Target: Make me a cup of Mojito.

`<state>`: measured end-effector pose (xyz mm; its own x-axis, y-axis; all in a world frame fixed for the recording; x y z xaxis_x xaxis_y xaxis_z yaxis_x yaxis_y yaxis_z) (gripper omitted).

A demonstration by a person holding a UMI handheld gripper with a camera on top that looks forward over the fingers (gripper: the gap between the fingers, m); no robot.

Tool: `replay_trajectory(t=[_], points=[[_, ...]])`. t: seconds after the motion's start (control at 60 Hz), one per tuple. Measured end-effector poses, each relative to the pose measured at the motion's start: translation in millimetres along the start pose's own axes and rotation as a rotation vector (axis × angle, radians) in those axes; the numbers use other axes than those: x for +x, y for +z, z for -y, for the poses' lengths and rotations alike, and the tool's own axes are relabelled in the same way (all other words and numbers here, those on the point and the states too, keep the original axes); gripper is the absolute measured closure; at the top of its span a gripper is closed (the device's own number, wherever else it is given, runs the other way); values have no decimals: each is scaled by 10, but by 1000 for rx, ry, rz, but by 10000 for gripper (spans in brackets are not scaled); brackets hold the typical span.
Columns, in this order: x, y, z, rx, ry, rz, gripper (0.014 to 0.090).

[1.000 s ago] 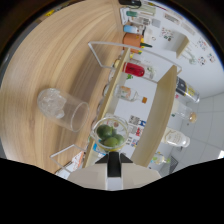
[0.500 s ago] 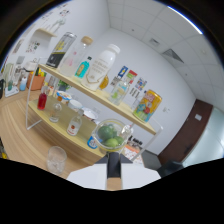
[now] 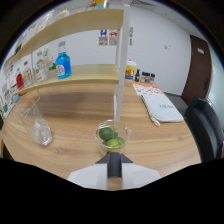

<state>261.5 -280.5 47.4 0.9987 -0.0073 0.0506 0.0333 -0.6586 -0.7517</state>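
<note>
As the gripper [image 3: 114,167] faces the shelf, a small clear bowl [image 3: 113,135] of limes [image 3: 111,138] sits on the bench [image 3: 75,127] at lower centre, straight ahead of the jaws | jaws: state cannot be told, tips hidden | empty glass [image 3: 36,122] stands at left, well apart from the bowl | judged move: straight forward.

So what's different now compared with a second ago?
The view has swung level and now faces the shelf and table squarely, after being tilted. The bowl of limes sits just ahead of the gripper as before, and the empty glass stands off to one side of it. Nothing was picked up or let go; bowl, limes and glass rest on the table.
</note>
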Motion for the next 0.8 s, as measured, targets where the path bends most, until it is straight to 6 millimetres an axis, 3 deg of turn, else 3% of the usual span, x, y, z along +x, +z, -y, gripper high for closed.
replay_trajectory(t=[0.283,0.5,0.517,0.533,0.567,0.583,0.6,0.65,0.733,0.8], points=[[159,262,-346,-84,14,22,884],[174,320,-313,-60,-9,8,861],[180,321,-317,-62,-12,5,833],[195,318,-324,-66,-14,-1,719],[243,306,-331,-69,-22,-24,668],[248,295,-328,-67,-27,-29,606],[258,284,-325,-67,-32,-33,470],[266,233,-302,-64,-39,-45,326],[327,50,-140,-16,-48,-87,188],[321,-187,131,68,-64,-128,188]])
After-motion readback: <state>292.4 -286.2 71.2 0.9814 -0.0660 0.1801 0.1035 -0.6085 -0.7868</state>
